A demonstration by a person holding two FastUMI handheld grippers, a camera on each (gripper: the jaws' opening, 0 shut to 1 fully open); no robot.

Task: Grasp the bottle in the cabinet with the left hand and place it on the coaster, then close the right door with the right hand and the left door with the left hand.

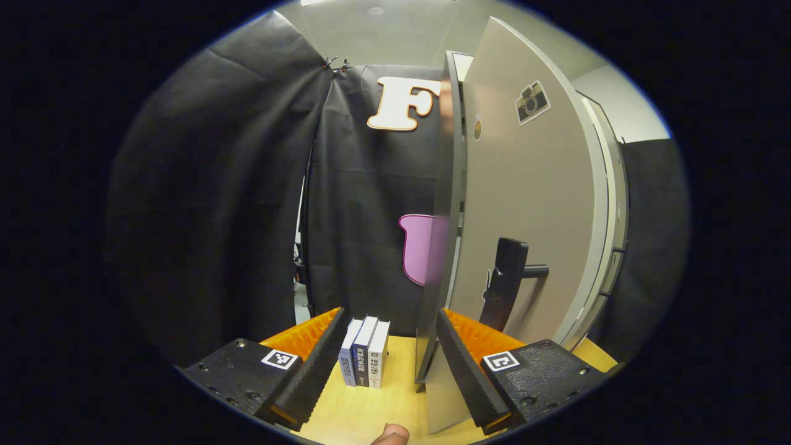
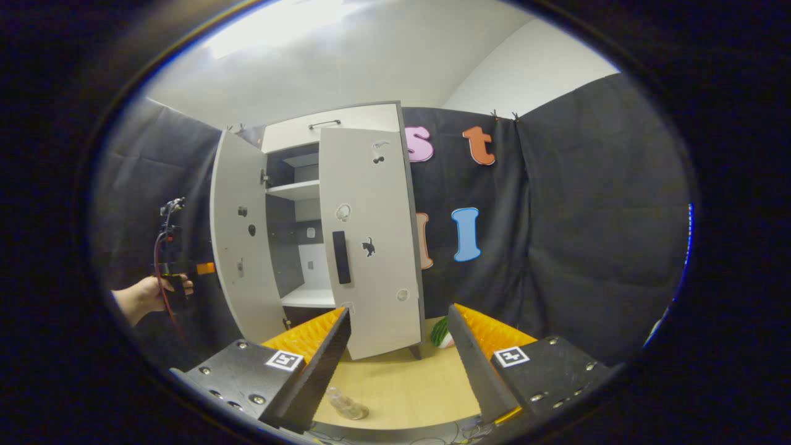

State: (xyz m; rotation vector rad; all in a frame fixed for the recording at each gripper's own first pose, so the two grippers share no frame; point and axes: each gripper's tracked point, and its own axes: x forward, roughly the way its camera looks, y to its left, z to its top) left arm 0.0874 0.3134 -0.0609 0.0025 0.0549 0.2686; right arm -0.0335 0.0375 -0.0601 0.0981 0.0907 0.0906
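The white cabinet [image 2: 334, 127] stands at the back of the wooden table. Its left door [image 2: 238, 247] is swung wide open, and its right door [image 2: 371, 247], with a black handle [image 2: 340, 256], covers most of the opening. A clear bottle [image 2: 343, 400] stands on a round coaster [image 2: 357, 411] near the table's front edge. My right gripper [image 2: 400, 312] is open, above the table in front of the right door. My left gripper [image 1: 390, 315] is open, right next to the left door's edge [image 1: 442, 247]; its outer face with a black handle [image 1: 507, 281] is to the right.
Three books [image 1: 364, 352] stand upright on the table [image 1: 371, 414] beside the left door. A hand [image 2: 145, 296] holds the left gripper [image 2: 170, 266] left of the cabinet. A green striped object [image 2: 440, 334] lies by the cabinet's right foot. Black cloth walls surround the table.
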